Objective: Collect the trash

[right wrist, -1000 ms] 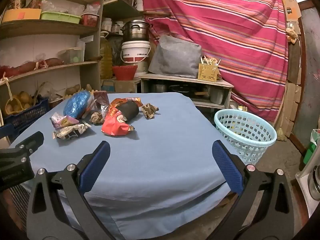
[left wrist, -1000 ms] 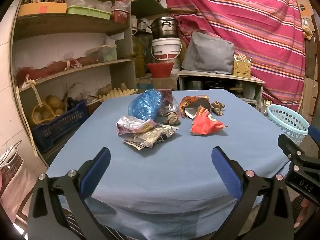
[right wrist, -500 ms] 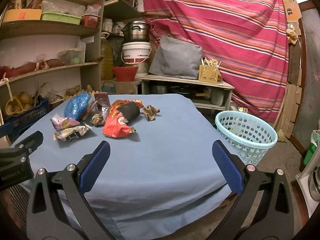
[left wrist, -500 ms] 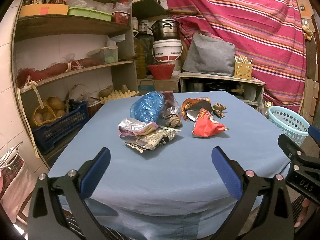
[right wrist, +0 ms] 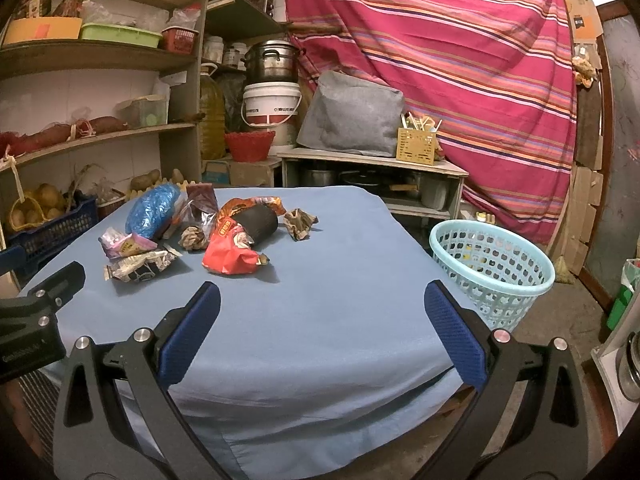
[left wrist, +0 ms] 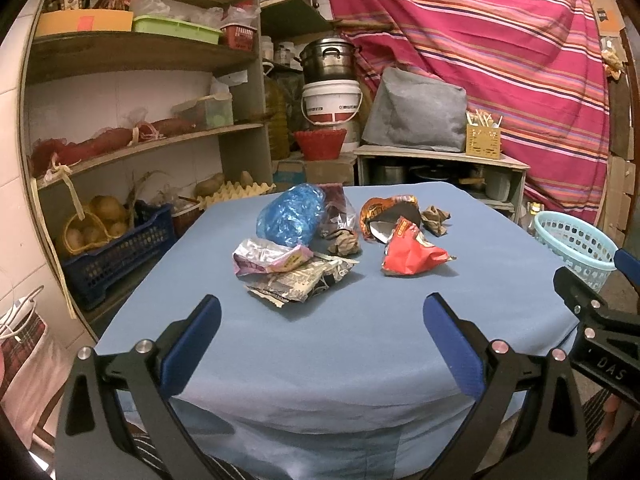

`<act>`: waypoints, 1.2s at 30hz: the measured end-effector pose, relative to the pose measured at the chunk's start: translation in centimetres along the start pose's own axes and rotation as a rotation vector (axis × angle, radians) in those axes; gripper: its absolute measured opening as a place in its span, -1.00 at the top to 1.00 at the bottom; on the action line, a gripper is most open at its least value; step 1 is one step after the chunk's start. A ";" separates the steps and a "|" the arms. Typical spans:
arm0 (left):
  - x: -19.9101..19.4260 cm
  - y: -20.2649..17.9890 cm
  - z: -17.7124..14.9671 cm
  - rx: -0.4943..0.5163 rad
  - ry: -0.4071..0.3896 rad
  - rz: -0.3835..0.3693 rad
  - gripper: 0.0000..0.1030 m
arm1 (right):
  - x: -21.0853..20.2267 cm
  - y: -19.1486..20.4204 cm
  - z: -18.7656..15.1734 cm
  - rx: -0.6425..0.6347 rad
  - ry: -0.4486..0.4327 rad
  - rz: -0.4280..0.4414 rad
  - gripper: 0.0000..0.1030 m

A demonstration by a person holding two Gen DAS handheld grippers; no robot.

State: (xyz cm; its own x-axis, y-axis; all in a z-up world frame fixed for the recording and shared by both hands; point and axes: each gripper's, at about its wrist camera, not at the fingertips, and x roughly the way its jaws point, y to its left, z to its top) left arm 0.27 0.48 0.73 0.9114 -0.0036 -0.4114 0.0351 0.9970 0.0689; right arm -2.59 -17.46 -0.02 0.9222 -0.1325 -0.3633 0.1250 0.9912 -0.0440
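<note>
Table [right wrist: 320,320]: red wrapper [right wrist: 228,254] lengthwise left-right

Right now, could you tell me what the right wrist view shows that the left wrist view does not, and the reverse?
Only the right wrist view shows the whole light blue basket on the floor beside the table, plus the floor and cardboard at the far right. Only the left wrist view shows a white bag with a cord at the lower left. Both show the blue-covered table, the trash pile with the red snack bag and blue plastic bag, and both grippers open: left gripper, right gripper.
</note>
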 end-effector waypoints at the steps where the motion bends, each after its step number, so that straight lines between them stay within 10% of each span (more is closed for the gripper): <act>1: 0.0 0.0 0.1 0.001 0.000 0.001 -0.92 | 0.0 -0.1 0.0 0.001 -0.001 0.000 -0.92; 36: 0.4 -0.8 -0.1 0.022 -0.027 0.002 -0.92 | 0.8 -0.6 -0.1 -0.011 0.007 -0.010 -0.92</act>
State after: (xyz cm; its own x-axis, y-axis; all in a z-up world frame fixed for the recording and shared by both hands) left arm 0.54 -0.32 0.44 0.9223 -0.0044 -0.3864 0.0424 0.9951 0.0898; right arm -1.96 -18.18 -0.43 0.9185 -0.1419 -0.3690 0.1298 0.9899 -0.0577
